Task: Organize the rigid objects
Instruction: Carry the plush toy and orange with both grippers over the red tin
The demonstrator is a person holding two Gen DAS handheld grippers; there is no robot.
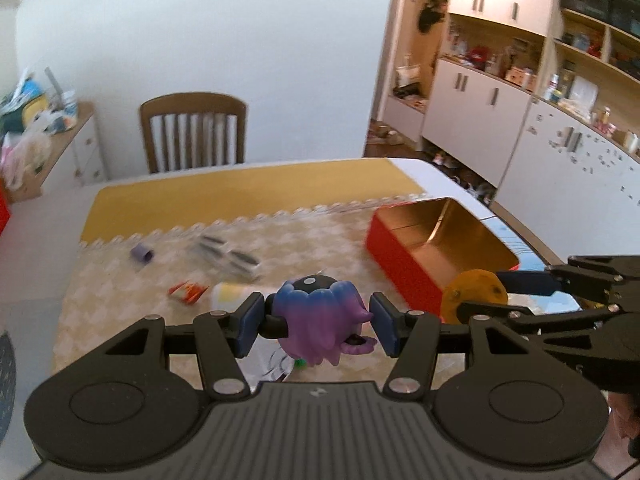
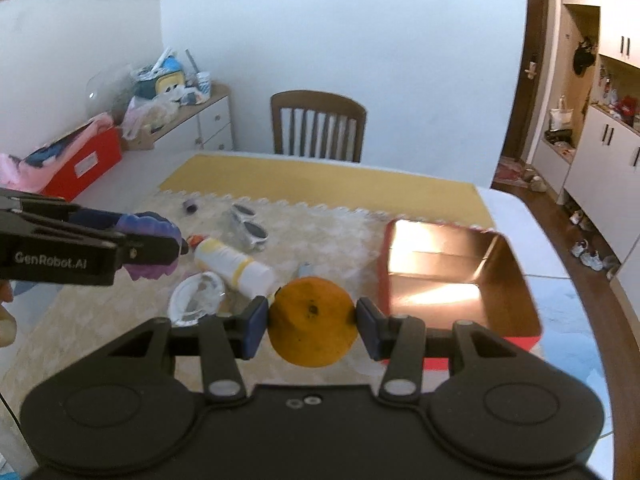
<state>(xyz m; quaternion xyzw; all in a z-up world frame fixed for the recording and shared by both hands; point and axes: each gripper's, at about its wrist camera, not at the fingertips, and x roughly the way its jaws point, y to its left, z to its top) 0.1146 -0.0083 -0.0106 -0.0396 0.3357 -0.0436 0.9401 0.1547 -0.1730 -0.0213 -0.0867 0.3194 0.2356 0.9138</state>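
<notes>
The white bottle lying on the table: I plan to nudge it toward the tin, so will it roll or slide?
The white bottle lies on its side and looks round, so a sideways push would probably roll it. It seems rigid plastic, likely light. The patterned tablecloth may slow it somewhat.

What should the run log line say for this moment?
left gripper: holds purple toy | right gripper: holds orange | red tin: open, empty

We hold a figure (image 1: 320,316) in the left gripper (image 1: 316,322) and a disc (image 2: 313,332) in the right gripper (image 2: 312,330), both above the table (image 2: 560,288). The tin (image 2: 460,276) lies to the right, the bottle (image 2: 234,266) and dish (image 2: 197,298) between, the chair (image 2: 318,128) behind.
</notes>
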